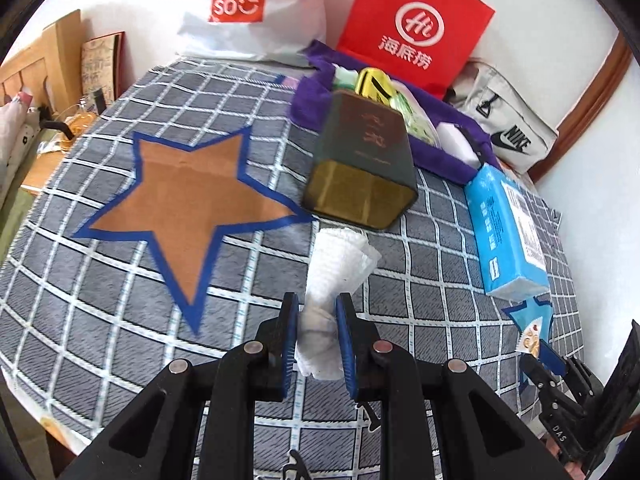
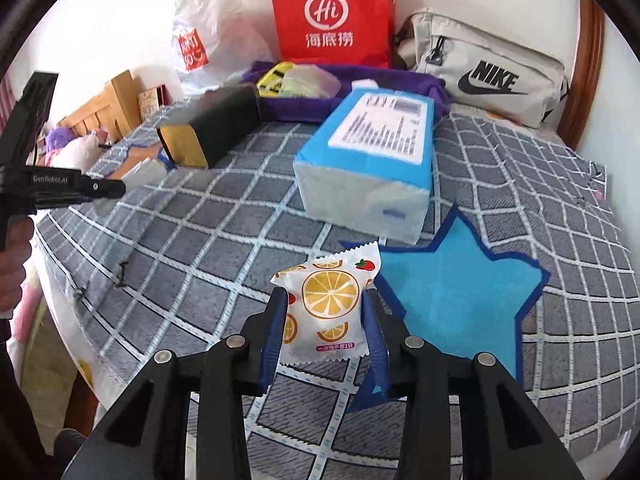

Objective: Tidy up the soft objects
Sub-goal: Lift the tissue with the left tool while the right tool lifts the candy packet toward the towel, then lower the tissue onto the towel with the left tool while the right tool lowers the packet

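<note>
The left gripper (image 1: 318,322) is clamped on a crumpled white paper towel (image 1: 336,276), which sticks out ahead of its blue pads and hangs above the checked blanket (image 1: 100,280), in front of the open mouth of a dark tin box (image 1: 360,164) lying on its side near the middle of the bed. The right gripper (image 2: 326,312) has its pads pressed against the two sides of a small fruit-print sachet (image 2: 330,304), held clear of the blanket at the inner edge of the blue star patch (image 2: 452,300); no gap shows between pads and wrapper, so I read it as a firm hold. A blue tissue pack (image 2: 368,172) lies behind the sachet, and a purple tray (image 1: 440,152) of other small packets sits toward the far edge, under a red paper bag (image 1: 412,24). The towel is the weaker hold, I think: only a pinched waist of it is caught, the loose end is floppy, and a quick swing could let it unfurl, drag on the tin's rim or slide out of the pads. The sachet's slick, puffy wrapper could squirt out if the squeeze shifts off centre. With both grippers loaded and close over the same patch of bed, a careless crossing might knock one load off the other.
</note>
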Demonstrator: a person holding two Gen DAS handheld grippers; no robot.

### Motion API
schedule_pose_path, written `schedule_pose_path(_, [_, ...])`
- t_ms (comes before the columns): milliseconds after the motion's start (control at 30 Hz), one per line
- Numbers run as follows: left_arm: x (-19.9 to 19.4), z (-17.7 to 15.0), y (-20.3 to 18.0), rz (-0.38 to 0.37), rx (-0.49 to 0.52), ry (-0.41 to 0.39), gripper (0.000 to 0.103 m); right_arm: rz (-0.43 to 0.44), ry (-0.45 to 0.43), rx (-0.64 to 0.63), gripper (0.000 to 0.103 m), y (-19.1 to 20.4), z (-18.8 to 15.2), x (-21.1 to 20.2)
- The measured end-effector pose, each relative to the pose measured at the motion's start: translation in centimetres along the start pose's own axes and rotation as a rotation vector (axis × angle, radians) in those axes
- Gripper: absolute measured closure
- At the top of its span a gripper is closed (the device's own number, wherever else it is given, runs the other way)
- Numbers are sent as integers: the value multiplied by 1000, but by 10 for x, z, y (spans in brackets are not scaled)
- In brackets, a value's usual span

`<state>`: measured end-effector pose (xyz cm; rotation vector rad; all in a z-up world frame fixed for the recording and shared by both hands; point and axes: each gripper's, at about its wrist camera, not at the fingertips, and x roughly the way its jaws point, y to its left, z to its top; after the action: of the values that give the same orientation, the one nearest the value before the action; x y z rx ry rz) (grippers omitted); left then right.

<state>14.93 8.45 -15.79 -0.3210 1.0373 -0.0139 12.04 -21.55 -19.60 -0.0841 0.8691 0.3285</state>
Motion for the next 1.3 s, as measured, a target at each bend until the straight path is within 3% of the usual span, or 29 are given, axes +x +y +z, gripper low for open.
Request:
schedule_pose_path(500, [-38,27,-5,-15,-10,-80,84,-7,-103,36,65,-14,52,-45])
schedule_pose_path(833, [-48,62,-26,-35,12,-122,84,-11,-145,0,65,-10,96,-47])
schedule_pose_path(1300, [-30,114,-49,-15,39,-133,84,-1,-188,42,65,-30,162,-32])
